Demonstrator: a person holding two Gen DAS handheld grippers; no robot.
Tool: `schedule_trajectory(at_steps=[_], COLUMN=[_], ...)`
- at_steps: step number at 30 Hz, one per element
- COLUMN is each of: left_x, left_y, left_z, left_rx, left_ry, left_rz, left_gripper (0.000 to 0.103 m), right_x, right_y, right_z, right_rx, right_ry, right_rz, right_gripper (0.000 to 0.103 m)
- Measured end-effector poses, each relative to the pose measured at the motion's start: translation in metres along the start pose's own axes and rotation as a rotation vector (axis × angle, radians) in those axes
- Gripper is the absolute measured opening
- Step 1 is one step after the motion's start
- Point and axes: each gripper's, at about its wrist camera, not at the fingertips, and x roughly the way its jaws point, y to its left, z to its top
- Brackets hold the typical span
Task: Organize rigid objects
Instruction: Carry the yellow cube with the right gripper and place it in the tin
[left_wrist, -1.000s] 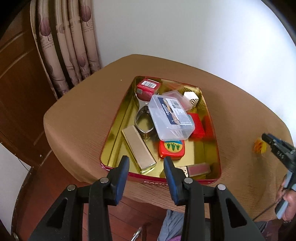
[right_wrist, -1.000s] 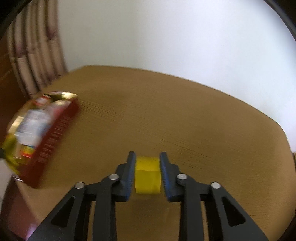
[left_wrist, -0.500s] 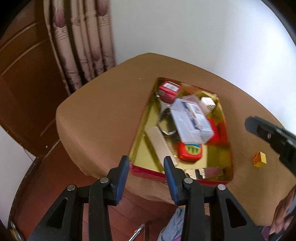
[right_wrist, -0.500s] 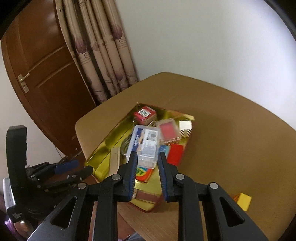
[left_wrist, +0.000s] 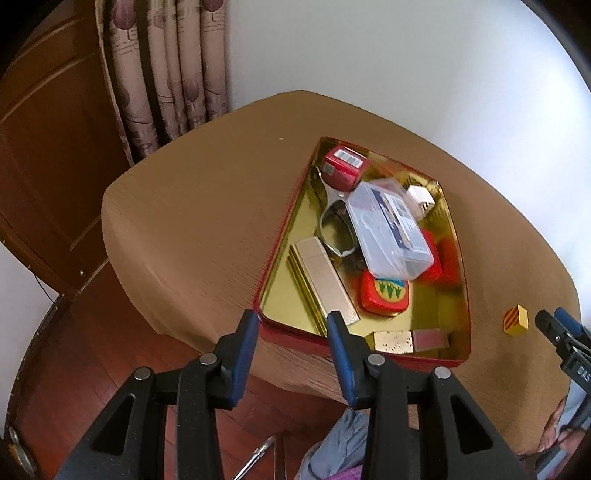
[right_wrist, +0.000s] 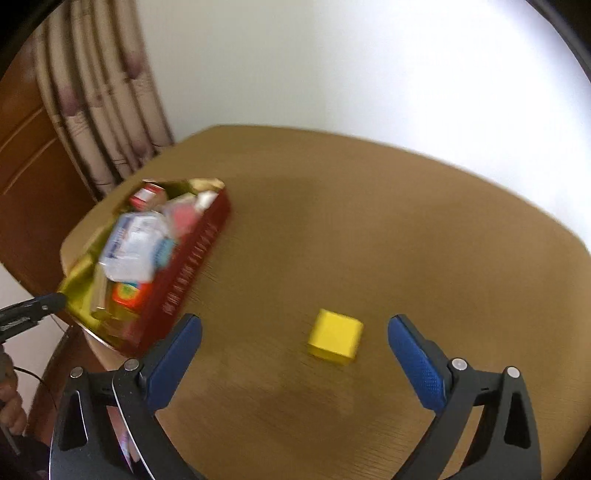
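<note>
Blue pads are seen spread wide on the right gripper (right_wrist: 294, 363), its jaws opening, with nothing pressed between them. The yellow cube (right_wrist: 335, 338) lies on the table between the pads but ahead of them, touching neither. On the left gripper (left_wrist: 291, 354) the jaws stand partly apart and empty, held over the near corner of the tin tray (left_wrist: 354, 341).

The cube is judged light, stiff and sharp-edged; it is not likely to deform or break. Its flat opposite faces would best be taken squarely, since a corner hold could let it twist out.

The tray, red outside and gold inside, is already crowded: a clear plastic case (left_wrist: 388, 230), a gold bar-shaped box (left_wrist: 325, 278), a red tin with trees (left_wrist: 384, 295) and a small red box (left_wrist: 343, 166) are noted in it. Free gold floor is left at the near end.

The table (right_wrist: 369, 221) is covered in tan ribbed cloth, likely offering some friction. A white wall, patterned curtain (left_wrist: 166, 66) and brown wooden door (left_wrist: 48, 147) are noted behind.
</note>
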Motion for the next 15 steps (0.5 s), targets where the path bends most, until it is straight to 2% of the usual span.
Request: schedule_trajectory(at_steps=[4,5,6,8,9,10,15], left_x=[0.001,0.001,0.001,0.001,0.001,0.002,-0.001], left_y=[-0.007,-0.008,-0.009,-0.009,-0.008,-0.009,0.002], left_z=[-0.002,-0.002,-0.003,-0.003,-0.003,-0.003,0.000], left_rx=[0.022,0.026,0.030,0.032,0.029,0.027,-0.008], left_ry=[-0.006,-0.009,-0.010,-0.010,-0.010,-0.010,-0.019], left_rz=[0.008,0.012,0.015,0.015,0.016,0.018,0.026], left_gripper=[0.039,0.040,0.041,0.043,0.043,0.043,0.043], right_x=[0.014,0.020,0.027,0.044,0.054,0.063,0.048], right_y=[-0.013,-0.013,-0.012,-0.013,-0.016,-0.017,-0.007], right_z=[-0.007,-0.008,-0.009,-0.010,-0.011,-0.014,-0.008], right_rx=[0.038,0.036,0.032,0.048,0.059,0.069,0.041], right_ry=[0.022,0.027,0.039,0.087,0.124,0.158,0.103], right_rz=[-0.038,-0.049,-0.069,-0.069,-0.067,-0.066,-0.040], right_gripper=[0.100,0.098,0.091,0.058,0.031,0.029,0.028])
